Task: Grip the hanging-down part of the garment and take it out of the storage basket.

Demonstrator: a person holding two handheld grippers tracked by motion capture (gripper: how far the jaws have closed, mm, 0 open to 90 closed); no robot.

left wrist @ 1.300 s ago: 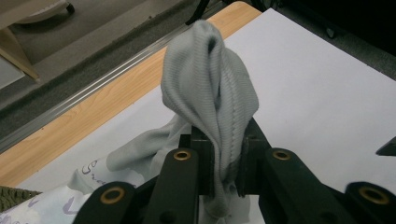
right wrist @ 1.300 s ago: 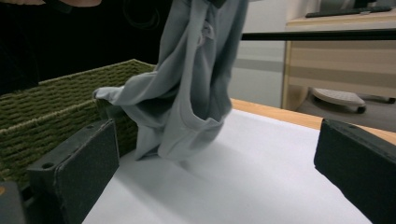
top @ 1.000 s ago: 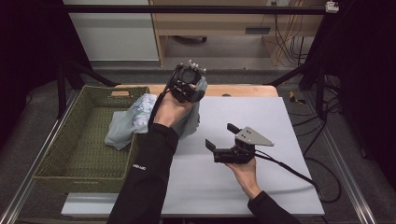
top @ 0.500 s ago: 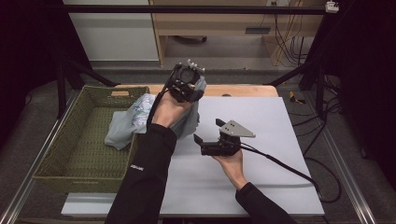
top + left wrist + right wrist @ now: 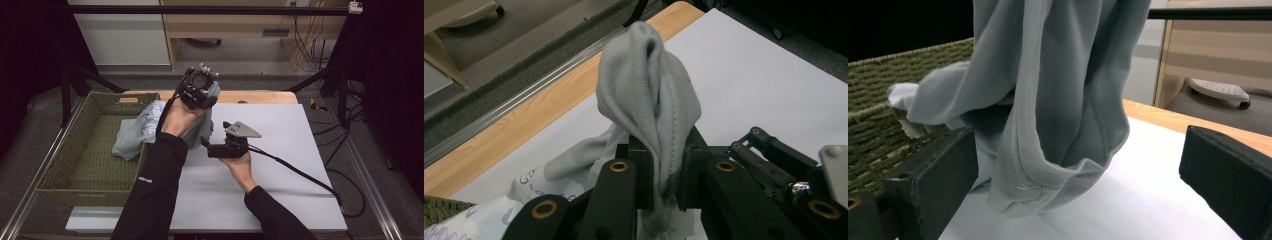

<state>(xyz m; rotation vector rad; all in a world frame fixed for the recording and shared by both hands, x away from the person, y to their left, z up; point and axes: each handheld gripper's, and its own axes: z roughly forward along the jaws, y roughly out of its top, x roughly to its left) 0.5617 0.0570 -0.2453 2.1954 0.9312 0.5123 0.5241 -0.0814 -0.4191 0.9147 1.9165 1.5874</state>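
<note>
A grey knit garment trails from the basket rim up to my left gripper, which is raised over the table's back edge. In the left gripper view that gripper is shut on a bunched fold of the garment, which sticks up above the jaws. My right gripper sits low on the white table, pointing left at the hanging cloth. In the right gripper view it stands open, with the garment's hemmed lower fold hanging between its wide-apart jaws.
A green woven basket stands at the table's left, with a pale patterned cloth lying over its near corner. The white table top stretches to the right, and a wooden strip runs along its back. The right gripper's cable trails right.
My right gripper has moved left across the table until its open jaws reach the hanging cloth. The left gripper has stayed raised with the garment in it.
</note>
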